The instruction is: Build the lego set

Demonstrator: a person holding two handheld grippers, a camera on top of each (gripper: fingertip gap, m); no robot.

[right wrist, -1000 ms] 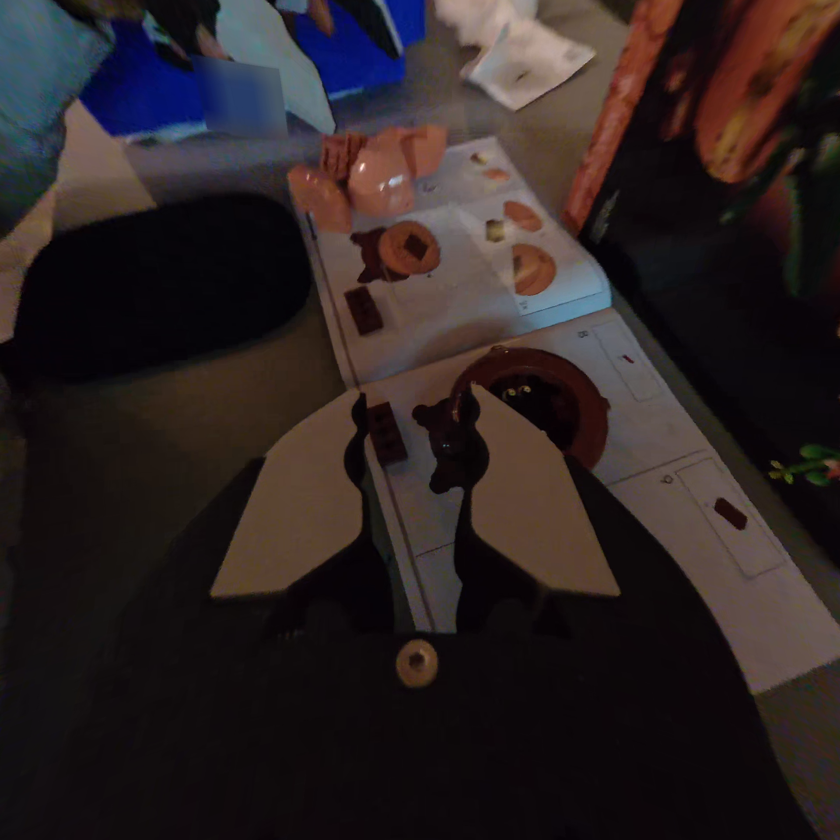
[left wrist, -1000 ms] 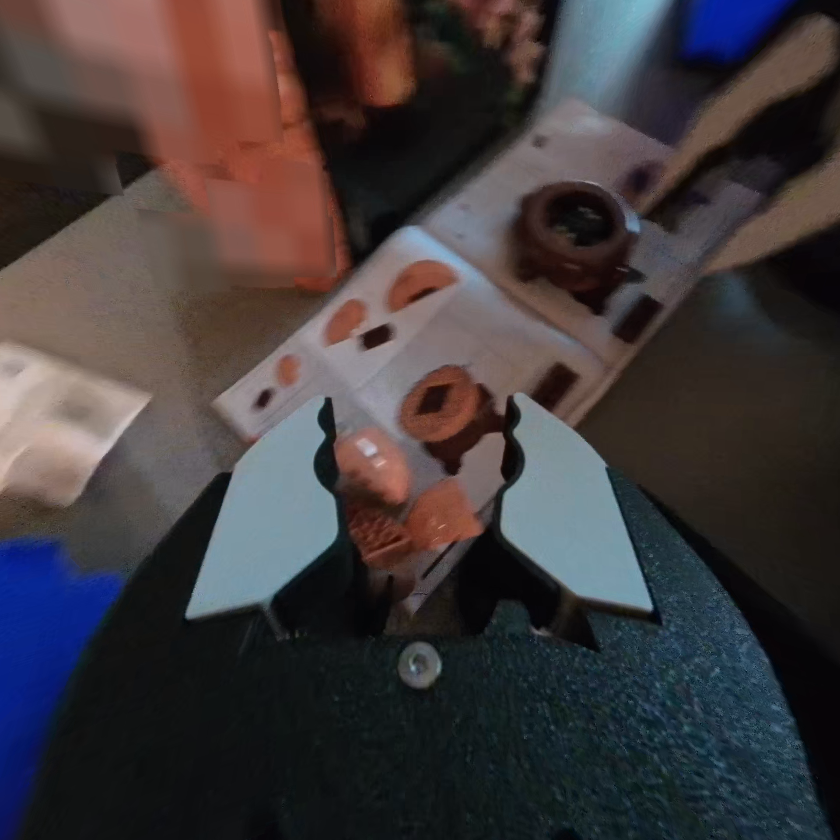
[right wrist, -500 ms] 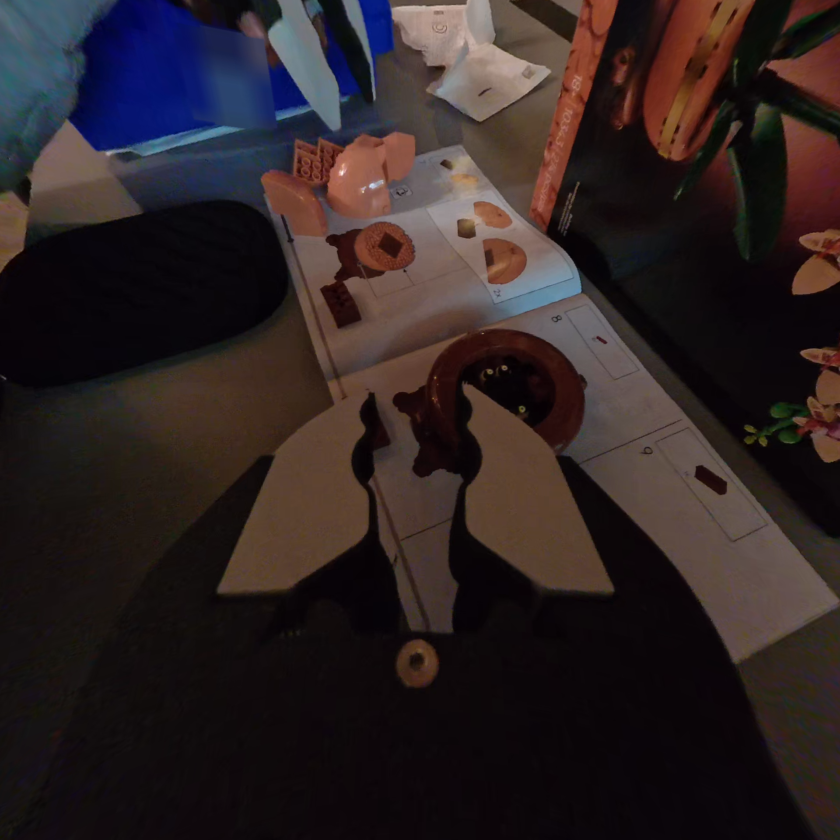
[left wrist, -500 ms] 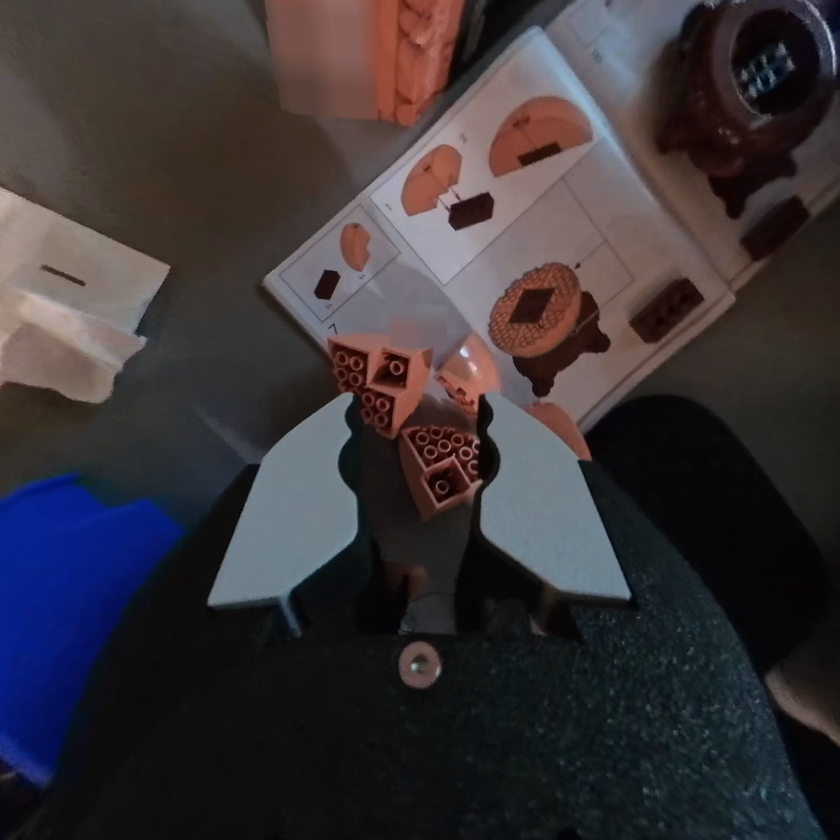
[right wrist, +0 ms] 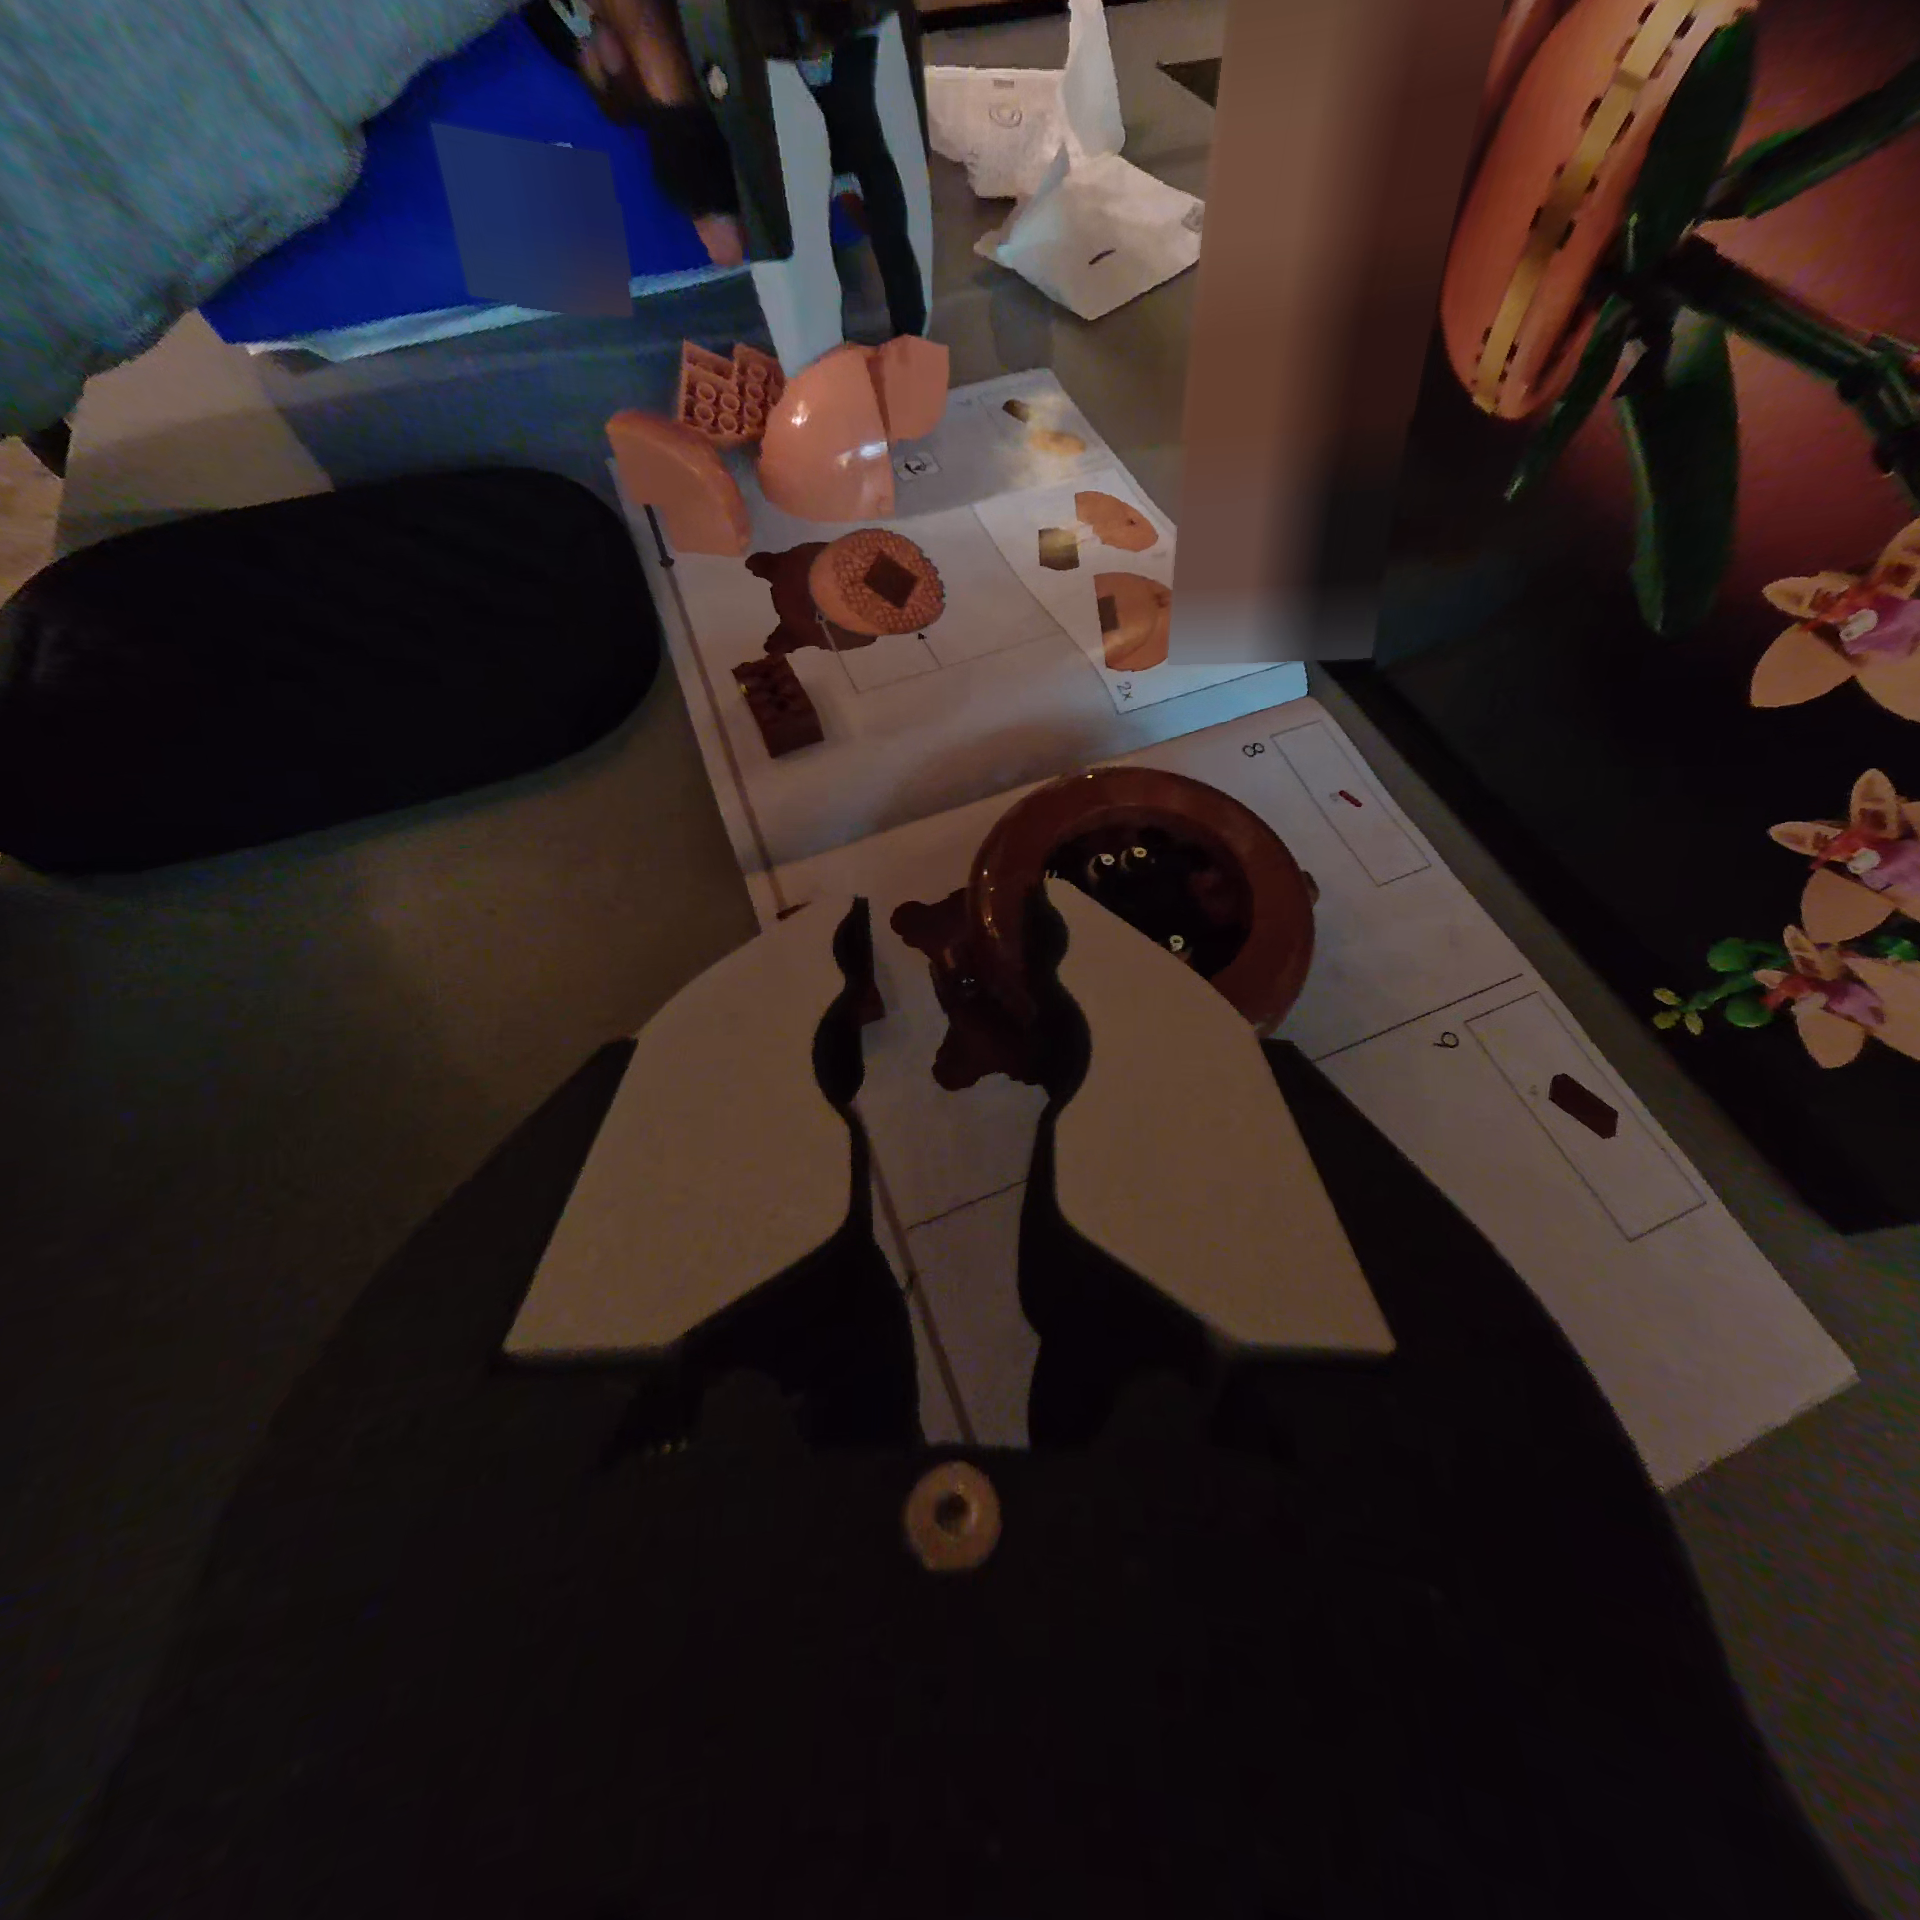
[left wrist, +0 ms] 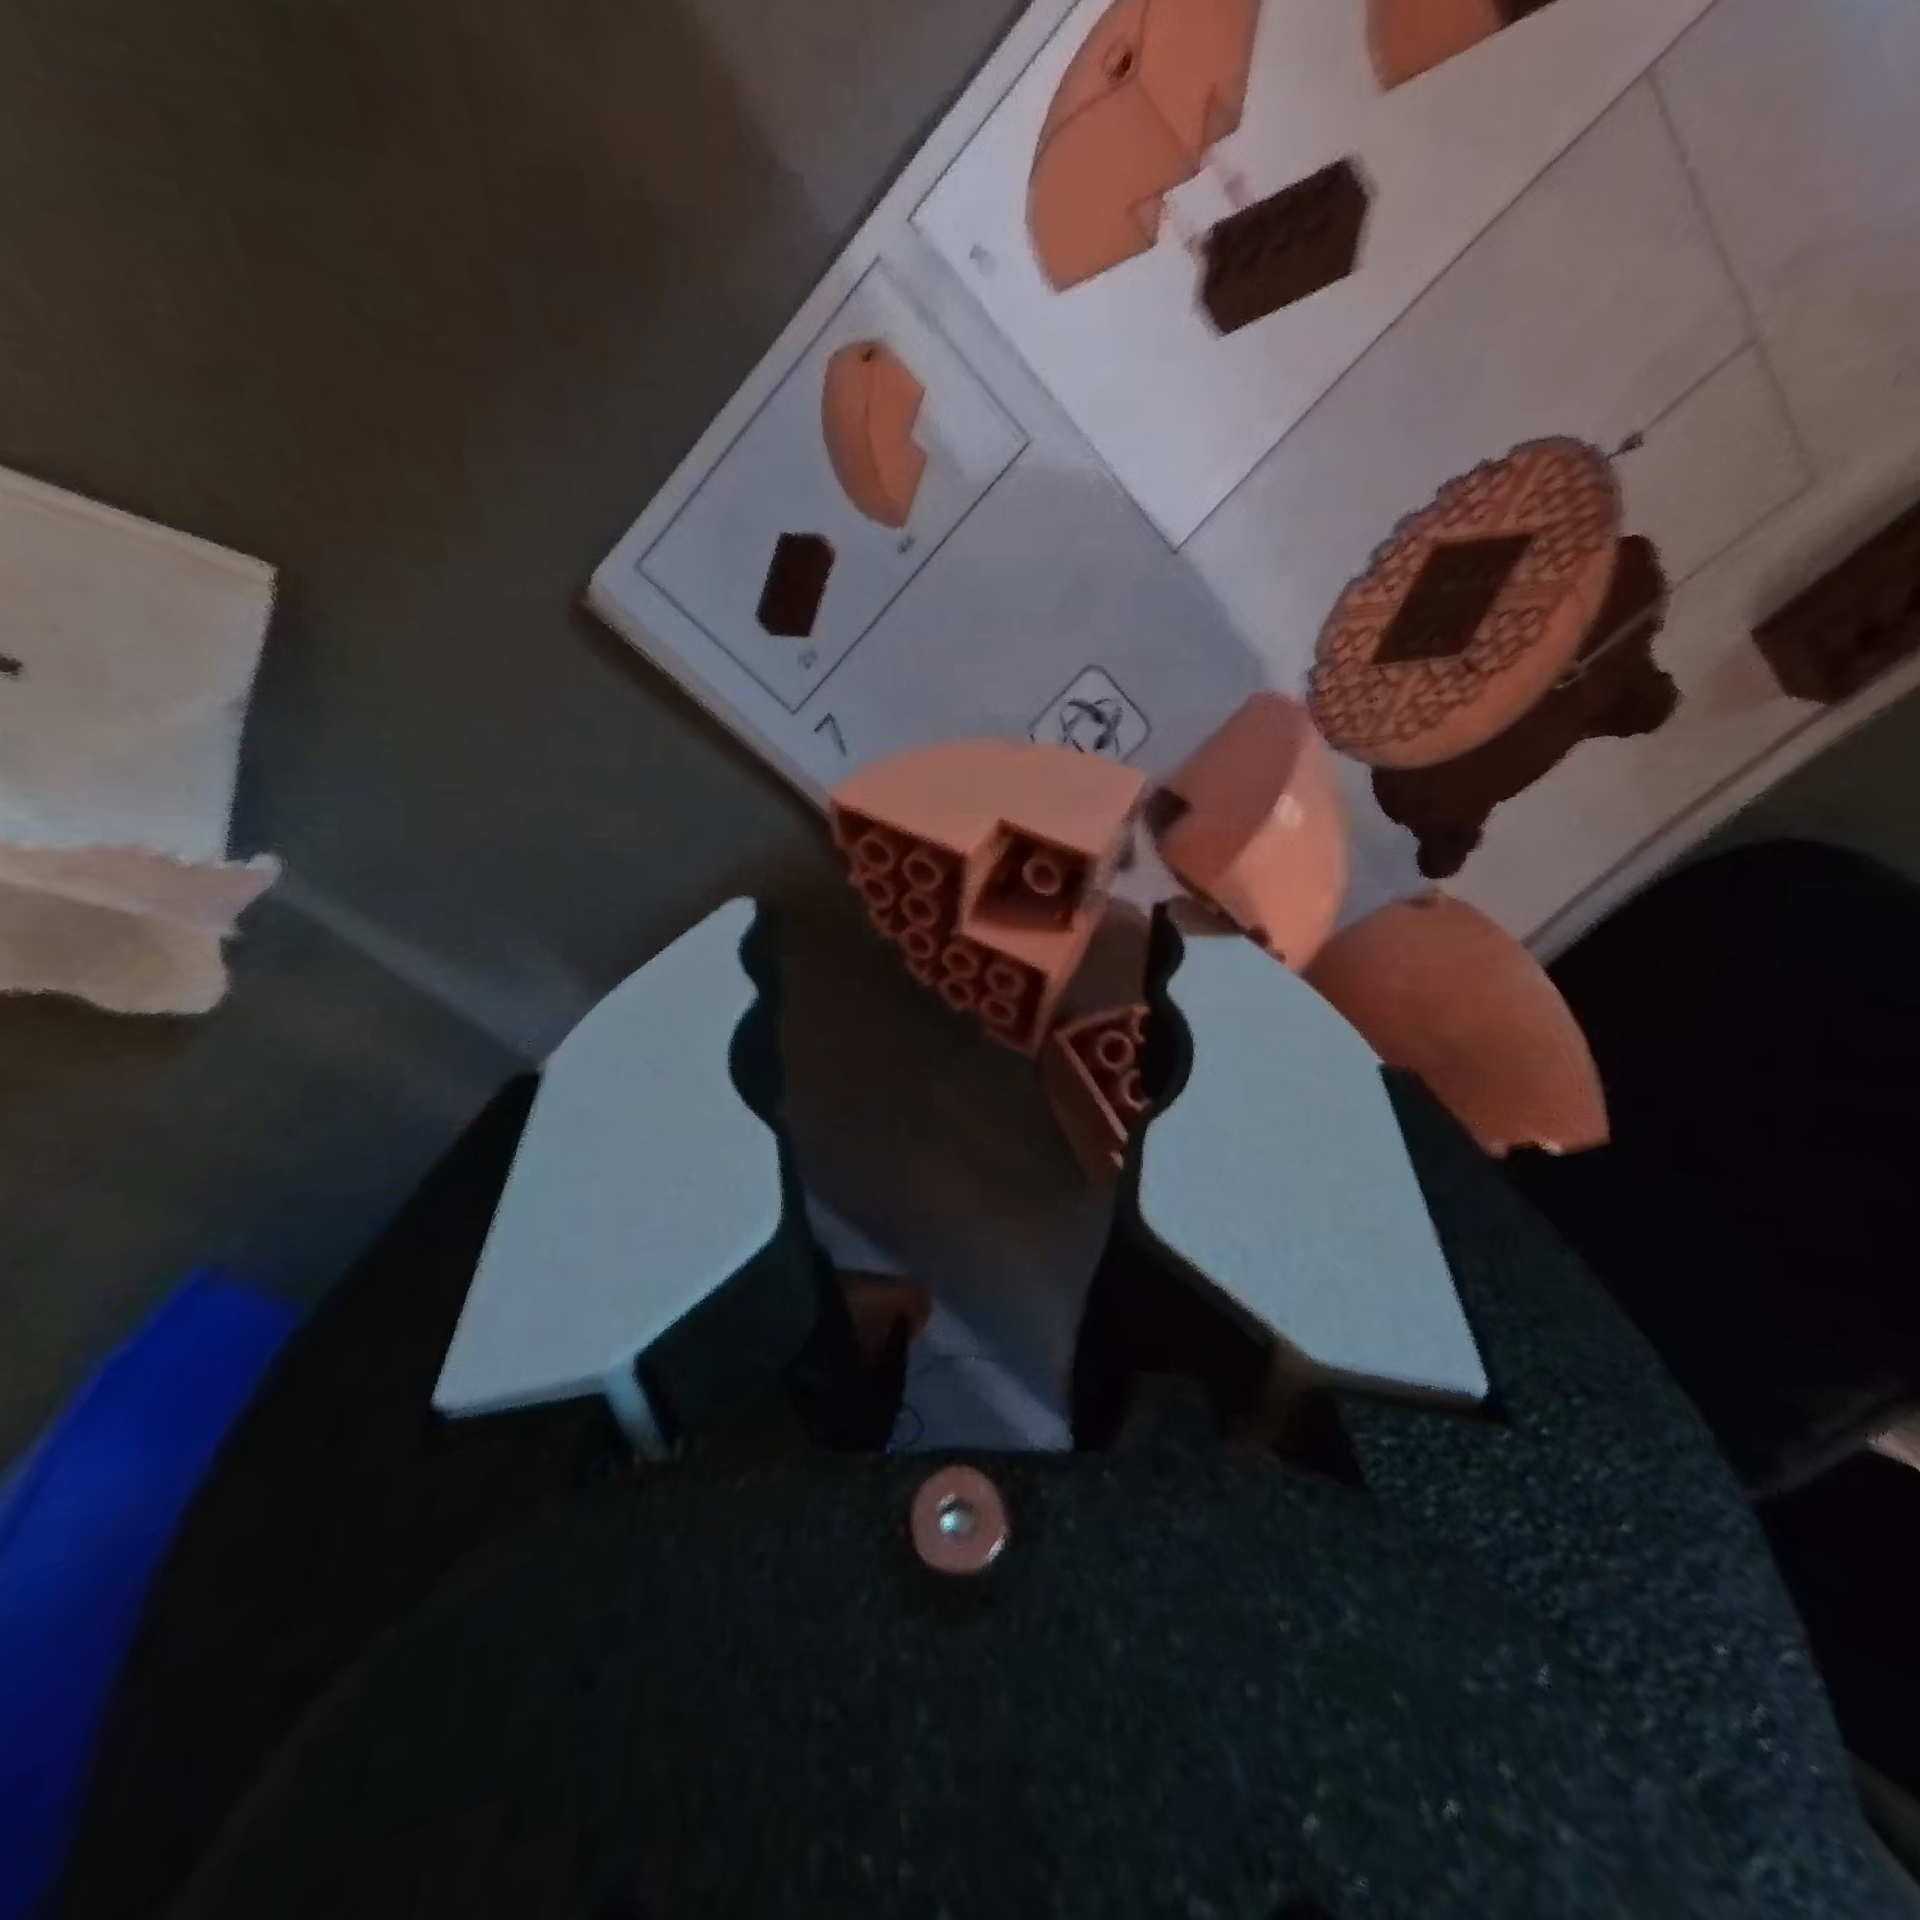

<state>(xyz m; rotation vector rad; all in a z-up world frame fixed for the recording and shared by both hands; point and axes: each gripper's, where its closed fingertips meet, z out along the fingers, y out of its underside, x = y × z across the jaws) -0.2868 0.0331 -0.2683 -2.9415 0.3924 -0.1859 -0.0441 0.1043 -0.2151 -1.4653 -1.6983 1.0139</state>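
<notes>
While the left gripper [left wrist: 961, 935] hangs wide apart over the table [left wrist: 364, 312], a salmon brick [left wrist: 977, 883] lies just ahead between its tips, studs-side up, clear of the left finger; a second brick [left wrist: 1107, 1070] sits at the right finger, contact unclear. Two domed pieces [left wrist: 1257, 831] lie right of it on the booklet [left wrist: 1195, 520]. Over on the right gripper [right wrist: 951, 935], the jaws stand part open, nothing pressed, with the brown pot [right wrist: 1143, 883] just ahead, behind its right finger.
</notes>
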